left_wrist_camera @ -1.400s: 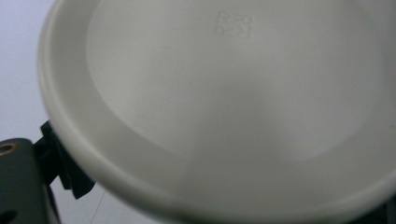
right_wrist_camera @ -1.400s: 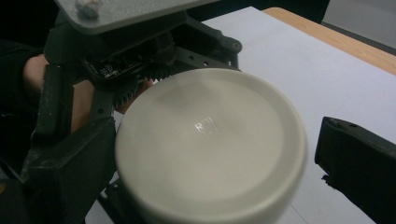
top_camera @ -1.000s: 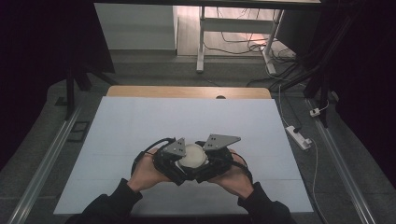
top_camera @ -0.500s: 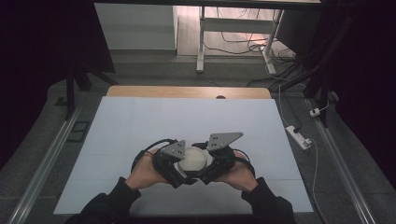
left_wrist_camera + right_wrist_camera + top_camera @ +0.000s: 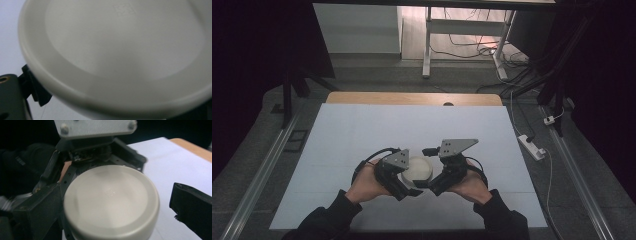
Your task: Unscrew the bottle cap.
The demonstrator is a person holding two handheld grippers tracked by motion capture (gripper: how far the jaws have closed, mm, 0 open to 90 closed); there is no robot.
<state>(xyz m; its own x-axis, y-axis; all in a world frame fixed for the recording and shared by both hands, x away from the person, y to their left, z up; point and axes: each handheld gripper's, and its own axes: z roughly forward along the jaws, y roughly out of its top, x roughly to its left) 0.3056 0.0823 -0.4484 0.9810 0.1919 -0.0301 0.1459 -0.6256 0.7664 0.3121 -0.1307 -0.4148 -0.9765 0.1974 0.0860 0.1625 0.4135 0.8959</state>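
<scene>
White round lid (image 5: 419, 168) sits between both grippers near the table's (image 5: 362, 130) 6 o'clock edge. Left gripper (image 5: 408, 186) appears clamped on lid, contact partly hidden. Right gripper (image 5: 428, 185): jaws apart, one at 3 o'clock, clear of lid.

White lid (image 5: 418, 169) looked like smooth plastic w/ a soft satin sheen, faint moulded mark near its centre. Left gripper (image 5: 404, 184) beside lid: matt black plastic body, jaws matt black too; grey plate on top looked like brushed metal w/ screw heads. Right gripper (image 5: 436, 186) on lid's other side: same matt black finish, grey metal-looking plate. Counter (image 5: 362, 130) under lid was covered w/ a matt, pale, paper-like sheet; bare wood strip at far edge, smooth, light-toned. Sleeves (image 5: 324, 220) near lid: dark matt cloth.
</scene>
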